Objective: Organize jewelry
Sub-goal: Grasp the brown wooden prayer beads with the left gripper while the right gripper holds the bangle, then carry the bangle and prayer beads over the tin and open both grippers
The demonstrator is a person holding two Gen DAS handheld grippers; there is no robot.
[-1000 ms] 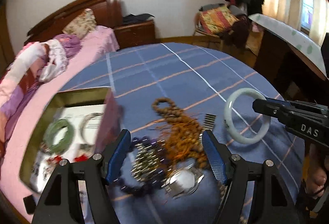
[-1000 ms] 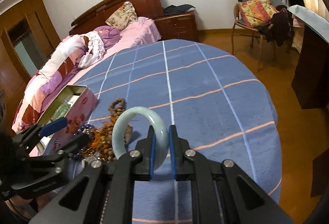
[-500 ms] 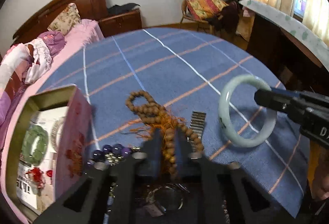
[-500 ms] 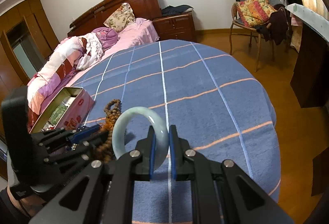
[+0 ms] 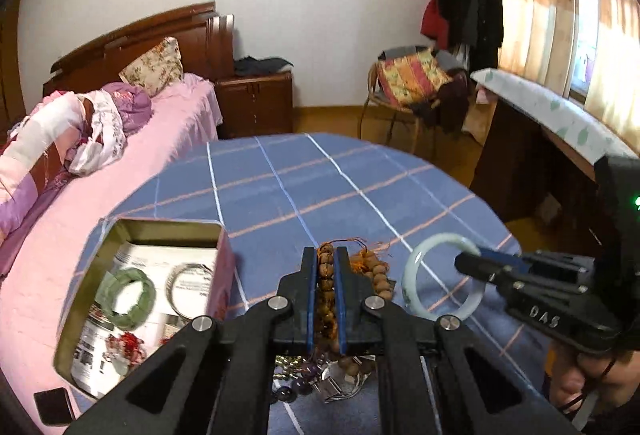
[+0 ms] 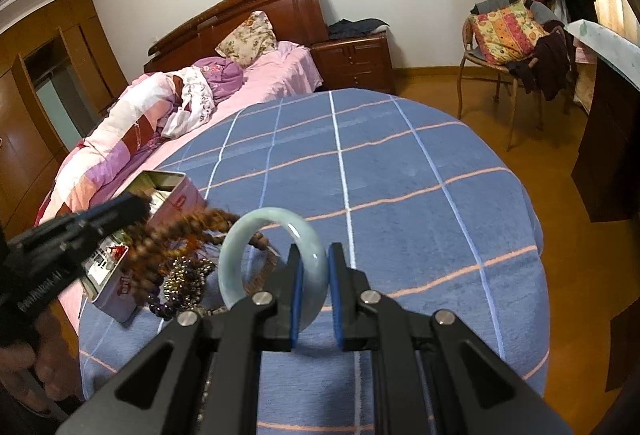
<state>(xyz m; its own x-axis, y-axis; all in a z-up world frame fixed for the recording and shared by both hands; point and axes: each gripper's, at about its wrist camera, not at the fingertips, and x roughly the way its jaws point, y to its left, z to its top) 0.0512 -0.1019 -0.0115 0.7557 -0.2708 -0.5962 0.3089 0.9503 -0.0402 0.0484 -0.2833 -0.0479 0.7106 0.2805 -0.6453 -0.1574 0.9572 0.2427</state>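
Beads [image 5: 326, 271] were pinched in our left gripper [image 5: 324, 255]; our right gripper [image 6: 314, 267] clamped 1 pale bangle [image 6: 268, 235] above the table [image 6: 400, 175].

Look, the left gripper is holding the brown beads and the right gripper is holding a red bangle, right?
Nearly. The right gripper holds a pale green bangle, not a red one, as the right wrist view shows. The left gripper does hold the brown beads.

glossy smooth jade-like bangle [image 6: 272, 259], matt wooden bead string [image 5: 326, 271], shiny metal tin [image 5: 80, 295], woven cloth tablecloth [image 6: 400, 171]
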